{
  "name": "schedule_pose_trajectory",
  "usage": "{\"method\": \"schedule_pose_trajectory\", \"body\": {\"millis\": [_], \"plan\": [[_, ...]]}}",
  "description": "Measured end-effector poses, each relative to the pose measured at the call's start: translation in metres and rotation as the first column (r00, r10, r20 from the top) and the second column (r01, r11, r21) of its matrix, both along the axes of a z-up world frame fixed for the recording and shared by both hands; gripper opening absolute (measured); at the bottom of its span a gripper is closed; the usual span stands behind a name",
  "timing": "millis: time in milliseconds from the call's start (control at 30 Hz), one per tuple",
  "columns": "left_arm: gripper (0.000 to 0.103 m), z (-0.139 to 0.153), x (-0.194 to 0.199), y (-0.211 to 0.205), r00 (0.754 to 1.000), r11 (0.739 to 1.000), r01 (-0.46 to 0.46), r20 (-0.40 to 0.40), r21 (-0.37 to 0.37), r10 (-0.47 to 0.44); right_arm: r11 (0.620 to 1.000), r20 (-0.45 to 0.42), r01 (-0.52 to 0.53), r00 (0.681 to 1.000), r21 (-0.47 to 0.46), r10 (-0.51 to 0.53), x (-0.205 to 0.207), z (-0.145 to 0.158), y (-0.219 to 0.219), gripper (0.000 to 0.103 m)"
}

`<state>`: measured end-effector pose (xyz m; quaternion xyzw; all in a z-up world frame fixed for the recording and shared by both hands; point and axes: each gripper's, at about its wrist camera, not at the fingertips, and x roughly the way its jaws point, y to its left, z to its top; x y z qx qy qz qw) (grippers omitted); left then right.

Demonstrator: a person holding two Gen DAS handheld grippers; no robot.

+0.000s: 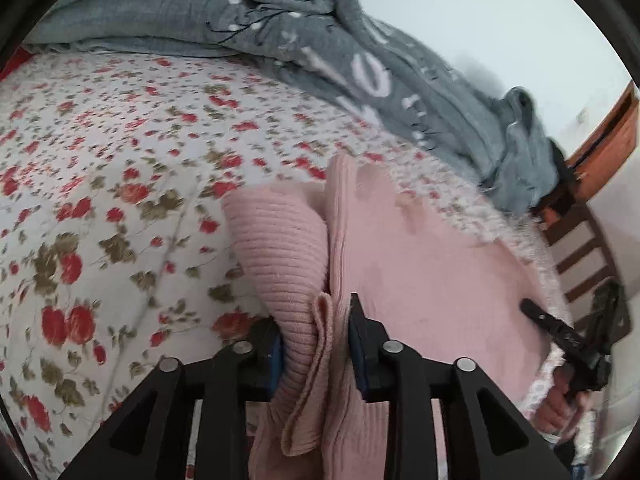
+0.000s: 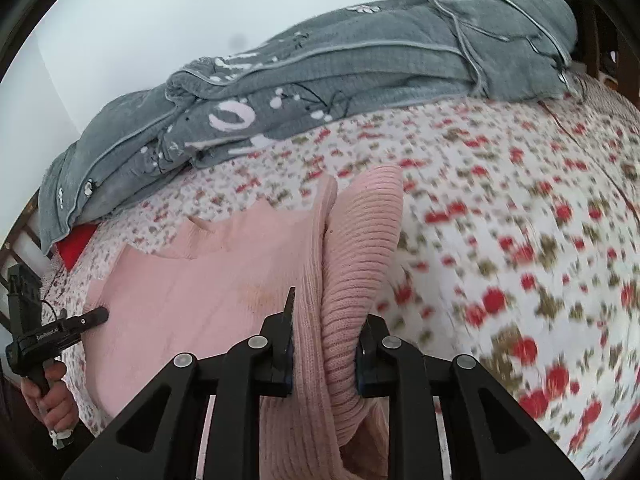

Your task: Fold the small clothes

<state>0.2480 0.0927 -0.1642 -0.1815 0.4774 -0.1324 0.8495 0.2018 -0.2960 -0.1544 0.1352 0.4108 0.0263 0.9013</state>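
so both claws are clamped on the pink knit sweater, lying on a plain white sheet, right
Not quite. Both wrist views show the sheet is white with a red flower print, not plain. The left claw and right claw are both clamped on the pink knit sweater.

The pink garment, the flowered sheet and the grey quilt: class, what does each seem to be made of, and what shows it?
Pink garment: soft knit, probably wool or acrylic; its sleeve shows raised ribs.
Flowered sheet: thin woven cloth, likely cotton; matte, printed with red blooms.
Grey quilt: padded fabric with a crinkled matte face and piped edges; the fibre is unclear.
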Motion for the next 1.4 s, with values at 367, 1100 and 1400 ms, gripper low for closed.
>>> {"method": "schedule_pose_trajectory", "body": {"millis": [367, 1100, 1400], "plan": [[0.049, 0.017, -0.010, 0.011, 0.993, 0.987, -0.115, 0.042, 0.116, 0.111, 0.971, 0.156, 0.077, 0.987, -0.226, -0.042, -0.027, 0.020, 0.006, 0.052], [0.032, -0.017, 0.067, -0.059, 0.993, 0.986, 0.051, 0.099, 0.161, -0.068, 0.927, -0.012, -0.056, 0.998, -0.372, 0.055, 0.070, -0.028, 0.051, 0.028], [0.046, 0.008, 0.043, -0.023, 0.996, 0.999, 0.005, 0.091, 0.051, -0.009, 0.969, 0.089, -0.024, 0.995, -0.246, 0.047, 0.019, 0.010, 0.062, 0.040]]}}
